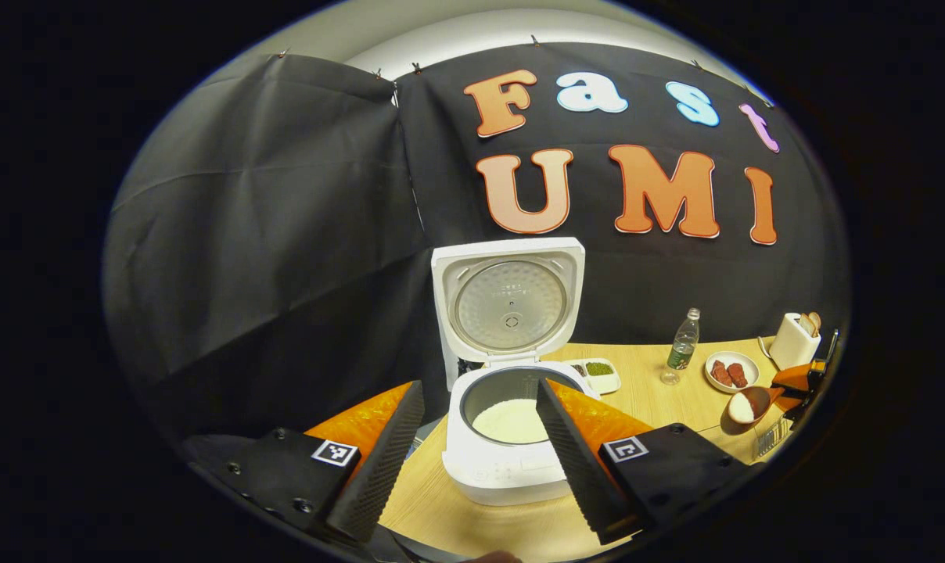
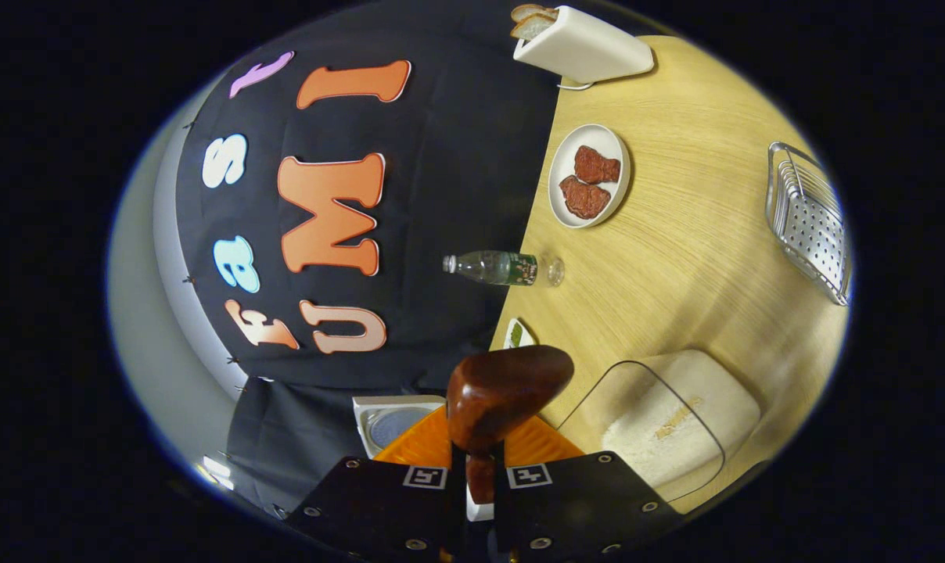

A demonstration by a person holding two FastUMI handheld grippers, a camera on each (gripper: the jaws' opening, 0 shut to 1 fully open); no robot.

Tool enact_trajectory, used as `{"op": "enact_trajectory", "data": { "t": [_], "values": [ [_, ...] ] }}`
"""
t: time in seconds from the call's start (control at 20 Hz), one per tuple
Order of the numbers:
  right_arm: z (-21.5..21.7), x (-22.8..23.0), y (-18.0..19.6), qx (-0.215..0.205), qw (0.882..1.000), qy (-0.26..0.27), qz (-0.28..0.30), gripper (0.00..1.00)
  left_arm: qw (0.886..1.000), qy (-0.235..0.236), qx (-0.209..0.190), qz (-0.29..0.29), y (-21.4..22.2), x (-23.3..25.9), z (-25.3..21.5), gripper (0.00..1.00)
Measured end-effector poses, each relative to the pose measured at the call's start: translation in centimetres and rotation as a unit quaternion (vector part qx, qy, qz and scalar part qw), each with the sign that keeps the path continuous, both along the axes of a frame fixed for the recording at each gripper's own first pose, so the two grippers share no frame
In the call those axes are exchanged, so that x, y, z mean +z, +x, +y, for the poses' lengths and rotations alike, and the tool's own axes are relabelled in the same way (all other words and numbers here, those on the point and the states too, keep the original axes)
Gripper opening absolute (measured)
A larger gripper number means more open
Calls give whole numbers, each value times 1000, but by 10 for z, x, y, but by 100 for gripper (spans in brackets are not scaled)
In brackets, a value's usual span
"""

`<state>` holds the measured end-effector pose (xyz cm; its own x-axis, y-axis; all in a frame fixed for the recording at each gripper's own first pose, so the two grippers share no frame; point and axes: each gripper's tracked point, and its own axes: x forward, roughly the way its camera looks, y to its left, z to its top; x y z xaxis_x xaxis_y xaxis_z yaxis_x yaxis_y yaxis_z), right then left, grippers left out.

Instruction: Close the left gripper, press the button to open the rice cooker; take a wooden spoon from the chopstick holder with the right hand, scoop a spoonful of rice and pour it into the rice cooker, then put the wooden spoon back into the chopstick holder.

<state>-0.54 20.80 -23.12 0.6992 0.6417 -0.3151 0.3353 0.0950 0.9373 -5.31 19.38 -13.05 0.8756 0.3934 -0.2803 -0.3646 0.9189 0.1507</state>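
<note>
While the rice cooker point(image 1: 510, 438) stands lid-up on the worktop point(image 1: 644, 391) | left gripper point(image 1: 480, 469) fingers spread apart before it | right gripper point(image 2: 479, 489) fingers clamped on the wooden spoon point(image 2: 504, 391), heaped with rice, far right.

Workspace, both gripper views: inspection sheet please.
Surface: wooden table, no spills seen.
Job's things: rice cooker lid up, rice inside; wooden spoon loaded with rice; clear rice container.
Clutter: water bottle, plate of meat, toaster with bread, metal rack, dish of green beans.
Grippers: left gripper open before the cooker; right gripper shut on the spoon handle.
Cables: toaster cord.
Surroundings: black cloth wall.
</note>
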Motion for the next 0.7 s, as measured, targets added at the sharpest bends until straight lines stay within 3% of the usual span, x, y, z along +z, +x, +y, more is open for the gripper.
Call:
{"op": "enact_trajectory", "data": {
  "t": [0.45, 0.7],
  "values": [
    [74, 69, 30, 32, 995, 96, -9, 13, 999, -11, 32, -18, -20, 4, 31, 98],
    [129, 91, 51, 53, 995, 81, -18, 13, 997, -19, 66, -22, -40, 0, 63, 98]
  ]
}}
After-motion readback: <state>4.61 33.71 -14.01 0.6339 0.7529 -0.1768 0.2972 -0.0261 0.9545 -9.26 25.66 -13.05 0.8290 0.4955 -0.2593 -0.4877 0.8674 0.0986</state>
